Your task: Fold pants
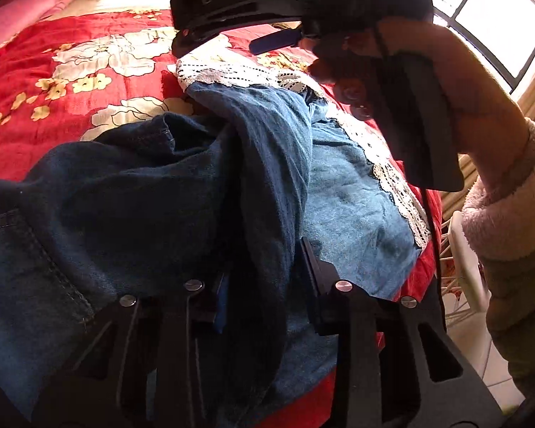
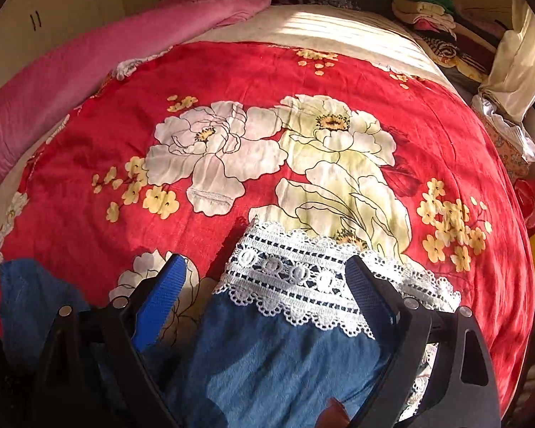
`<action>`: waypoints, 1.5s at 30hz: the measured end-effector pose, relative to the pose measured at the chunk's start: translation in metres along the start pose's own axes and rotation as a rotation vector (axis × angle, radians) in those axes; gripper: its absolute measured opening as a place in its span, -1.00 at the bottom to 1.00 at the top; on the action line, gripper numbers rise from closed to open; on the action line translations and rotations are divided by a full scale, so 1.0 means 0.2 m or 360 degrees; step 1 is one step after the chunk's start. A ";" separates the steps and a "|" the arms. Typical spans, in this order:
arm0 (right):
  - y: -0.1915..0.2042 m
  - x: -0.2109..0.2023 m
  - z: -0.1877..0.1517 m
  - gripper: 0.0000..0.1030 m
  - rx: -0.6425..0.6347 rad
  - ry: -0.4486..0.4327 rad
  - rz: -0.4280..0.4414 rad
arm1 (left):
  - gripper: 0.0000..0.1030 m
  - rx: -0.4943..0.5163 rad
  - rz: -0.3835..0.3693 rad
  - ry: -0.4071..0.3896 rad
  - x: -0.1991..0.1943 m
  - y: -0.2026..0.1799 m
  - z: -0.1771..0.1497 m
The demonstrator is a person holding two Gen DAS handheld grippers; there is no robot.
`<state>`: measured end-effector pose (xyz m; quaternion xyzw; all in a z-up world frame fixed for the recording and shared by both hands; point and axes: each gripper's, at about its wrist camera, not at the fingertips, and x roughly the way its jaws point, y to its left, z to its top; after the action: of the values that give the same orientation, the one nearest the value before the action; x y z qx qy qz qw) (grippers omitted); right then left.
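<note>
Between the jaws: a thick fold of dark denim from the pants (image 1: 182, 192) runs up through the left gripper (image 1: 264, 285); its jaws are clamped on that fold.
Left gripper, pads: mostly buried in cloth, only a strip of blue pad shows on the left side.
Right gripper (image 2: 264, 285): jaws wide apart, blue pads bare, gripping nothing.
Pants under right gripper: one leg lies flat beneath the spread jaws, the left finger over the blanket beside the leg, the right finger over the lace hem's (image 2: 299, 278) right part.
Lace hem: white openwork band across the leg's end, just ahead of the right gripper, lying on the blanket.
Right gripper from the left wrist view: it hangs above the far hem (image 1: 232, 71), held by a hand (image 1: 456, 82) in a fluffy pale sleeve (image 1: 506, 192).
Writing: raised letters "DAS" on the right gripper's black body in the left wrist view; nothing more of it can be read.
Pants overall: bunched and dark near the left gripper, paler and flatter toward the lace ends.
Blanket (image 2: 89, 142): red with large white flowers and small yellow ones, spread over the bed under the pants.
Pink blanket (image 2: 107, 53): rolled along the bed's far left edge.
Clothes pile (image 2: 428, 14): folded at the far right corner.
Red packet (image 2: 533, 203): beside the bed on the right, its print too small to read.
Window (image 1: 495, 10): bright, behind the hand.
</note>
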<state>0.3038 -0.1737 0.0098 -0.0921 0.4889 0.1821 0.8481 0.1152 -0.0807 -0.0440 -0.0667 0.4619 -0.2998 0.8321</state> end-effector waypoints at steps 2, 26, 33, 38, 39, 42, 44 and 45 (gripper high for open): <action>0.03 0.08 0.03 0.74 -0.0043 0.0050 -0.0046 | -0.60 -0.0007 -0.0004 -0.0003 0.00 0.01 0.00; -0.49 -0.59 -0.34 -0.81 0.0548 -0.0425 0.0125 | -0.98 0.0050 -0.0062 -0.0154 -0.16 -0.02 0.03; -0.60 -0.82 -0.77 -0.81 0.0782 -0.0522 0.0176 | -0.97 0.0214 0.0010 -0.0178 -0.19 -0.09 0.01; -0.60 -0.81 -1.10 -0.81 0.0926 -0.0483 0.0201 | -0.97 0.0287 0.0031 -0.0160 -0.18 -0.11 -0.01; -0.60 -0.80 -1.15 -0.81 0.0957 -0.0471 0.0209 | -0.97 0.0309 0.0029 -0.0146 -0.17 -0.12 -0.02; -0.59 -0.77 -1.30 -0.81 0.1038 -0.0435 0.0228 | -0.97 0.0387 0.0038 -0.0109 -0.14 -0.16 -0.05; -0.58 -0.75 -1.38 -0.81 0.1063 -0.0416 0.0214 | -0.97 0.0421 0.0035 -0.0083 -0.12 -0.17 -0.08; -0.57 -0.74 -1.40 -0.81 0.1069 -0.0411 0.0216 | -0.97 0.0430 0.0037 -0.0075 -0.11 -0.18 -0.09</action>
<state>0.0585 -0.4047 -0.0069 0.2479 0.4155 0.0773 0.8718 0.0775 -0.0944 -0.0247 0.0443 0.3985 -0.3479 0.8475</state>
